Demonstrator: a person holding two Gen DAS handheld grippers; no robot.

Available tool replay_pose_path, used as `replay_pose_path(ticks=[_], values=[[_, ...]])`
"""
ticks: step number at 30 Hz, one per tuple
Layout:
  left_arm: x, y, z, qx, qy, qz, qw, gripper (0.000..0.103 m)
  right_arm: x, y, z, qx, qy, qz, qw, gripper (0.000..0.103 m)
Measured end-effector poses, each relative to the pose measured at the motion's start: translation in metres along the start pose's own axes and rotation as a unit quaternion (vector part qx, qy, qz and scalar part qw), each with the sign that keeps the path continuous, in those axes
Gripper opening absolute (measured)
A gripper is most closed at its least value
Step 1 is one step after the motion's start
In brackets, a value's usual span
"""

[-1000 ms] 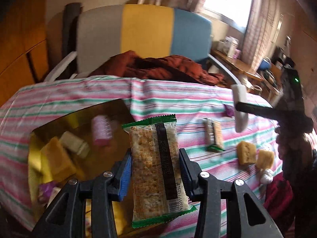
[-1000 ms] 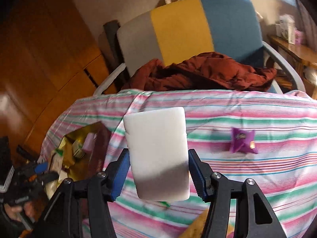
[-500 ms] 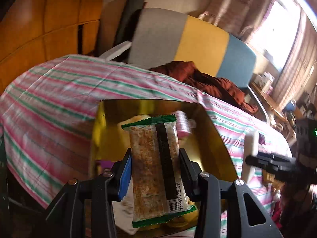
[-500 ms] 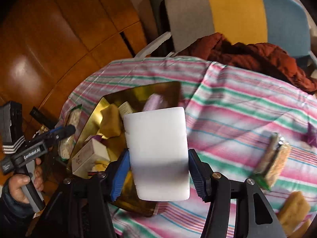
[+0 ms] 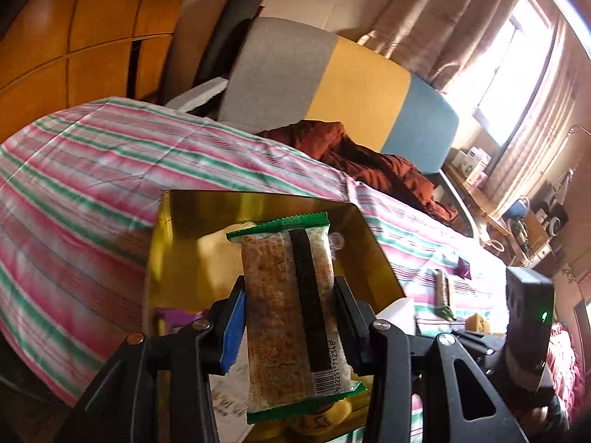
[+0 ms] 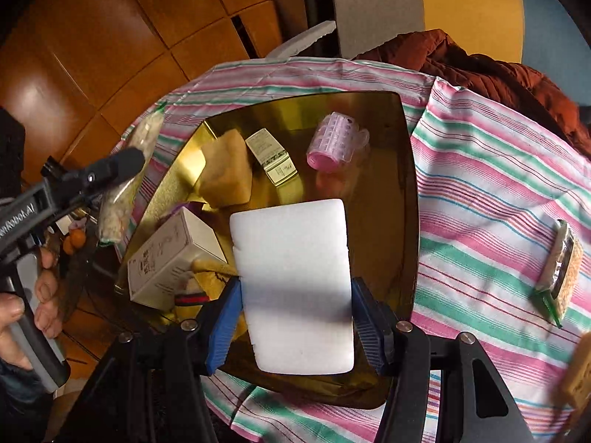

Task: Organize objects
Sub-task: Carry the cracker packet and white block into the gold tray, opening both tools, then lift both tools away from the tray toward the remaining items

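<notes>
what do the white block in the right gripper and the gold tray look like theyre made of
White block: probably foam or melamine sponge, matte, uniformly white, edges softly rounded. Gold tray: glossy mirror-like surface reflecting its contents, likely metallic-coated card or thin metal; cannot tell which.

left wrist: low, oblique | right wrist: overhead | shared: gold tray point(image 5: 184, 203) point(image 6: 406, 192)

Daylight pours through a window point(image 5: 509, 74) hung with pale curtains point(image 5: 436, 37), washing out the right side of the room. A chair point(image 5: 332, 85) with a back in grey, yellow and blue panels stands behind a table under a pink, green and white striped cloth point(image 5: 92, 170); a rust-brown jacket point(image 5: 369, 162) lies heaped on its seat. Glossy orange wood panelling point(image 6: 110, 37) covers the wall to the left. Beneath the window, a cluttered wooden shelf point(image 5: 491, 210) holds small boxes.
</notes>
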State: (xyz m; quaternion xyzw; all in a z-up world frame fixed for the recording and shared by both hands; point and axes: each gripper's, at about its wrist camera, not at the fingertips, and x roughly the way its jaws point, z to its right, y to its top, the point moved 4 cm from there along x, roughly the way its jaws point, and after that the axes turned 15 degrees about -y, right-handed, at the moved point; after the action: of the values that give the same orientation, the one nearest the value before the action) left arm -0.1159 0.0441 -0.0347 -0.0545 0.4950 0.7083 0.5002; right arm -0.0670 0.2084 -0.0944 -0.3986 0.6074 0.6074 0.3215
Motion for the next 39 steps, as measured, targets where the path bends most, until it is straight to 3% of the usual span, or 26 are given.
replay_pose_path(ticks=[3, 7, 14, 28, 39], values=[[0.011, 0.008, 0.010, 0.005, -0.009, 0.000, 1.0000, 0.044, 0.005, -0.002, -0.002, 0.000, -0.004, -0.008, 1.000, 0.063], [0.034, 0.022, 0.022, 0.001, -0.030, -0.008, 0.9995, 0.053, 0.010, -0.006, -0.001, 0.009, -0.009, -0.015, 1.000, 0.089], [0.041, 0.015, 0.028, 0.002, -0.036, -0.023, 0.9991, 0.054, 0.006, -0.011, -0.003, 0.012, -0.006, -0.013, 1.000, 0.092], [-0.005, -0.026, 0.018, 0.038, 0.057, -0.008, 0.9976, 0.058, -0.014, -0.010, -0.009, 0.012, -0.062, 0.026, 0.998, 0.103], [-0.030, -0.039, 0.011, 0.037, 0.155, 0.027, 0.9869, 0.058, -0.028, -0.017, -0.013, 0.003, -0.143, 0.080, 0.986, 0.103]])
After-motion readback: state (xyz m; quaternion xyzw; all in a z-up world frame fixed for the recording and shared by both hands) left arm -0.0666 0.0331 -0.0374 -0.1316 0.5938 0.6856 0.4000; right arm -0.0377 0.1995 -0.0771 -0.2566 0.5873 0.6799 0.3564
